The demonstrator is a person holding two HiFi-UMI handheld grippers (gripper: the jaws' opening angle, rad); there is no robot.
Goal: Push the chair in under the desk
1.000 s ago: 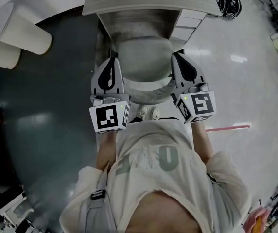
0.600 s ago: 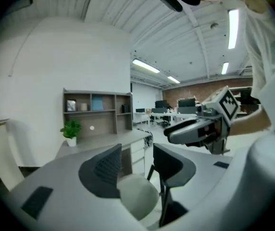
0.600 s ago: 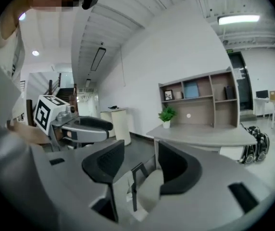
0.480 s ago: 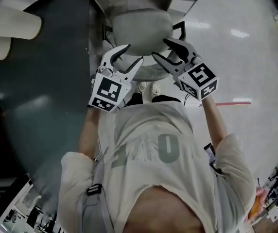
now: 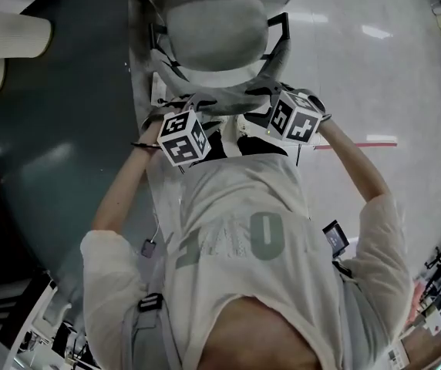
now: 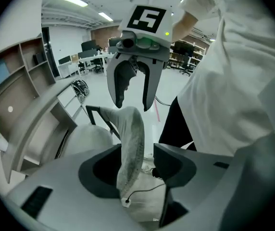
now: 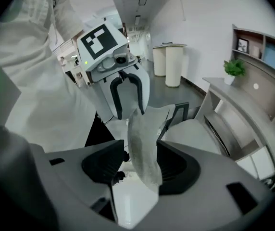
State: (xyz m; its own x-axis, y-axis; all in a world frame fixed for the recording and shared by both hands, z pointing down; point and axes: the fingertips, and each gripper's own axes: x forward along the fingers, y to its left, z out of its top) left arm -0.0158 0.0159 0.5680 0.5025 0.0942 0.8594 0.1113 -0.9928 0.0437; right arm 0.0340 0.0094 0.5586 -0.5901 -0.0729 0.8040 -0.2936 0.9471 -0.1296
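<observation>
So that the chair (image 5: 217, 33), its seat partly under the far desk (image 6: 39, 117), can be shoved home, its backrest (image 6: 130, 138) is straddled by the left gripper (image 6: 138, 167) and the right gripper (image 7: 135, 170), whose jaws, just spread wide, are left unclamped around it.

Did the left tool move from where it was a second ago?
Yes. The left tool slid from beside the chair's left side back toward the person, behind the backrest. Its jaws have just been opening, backrest edge between them.
</observation>
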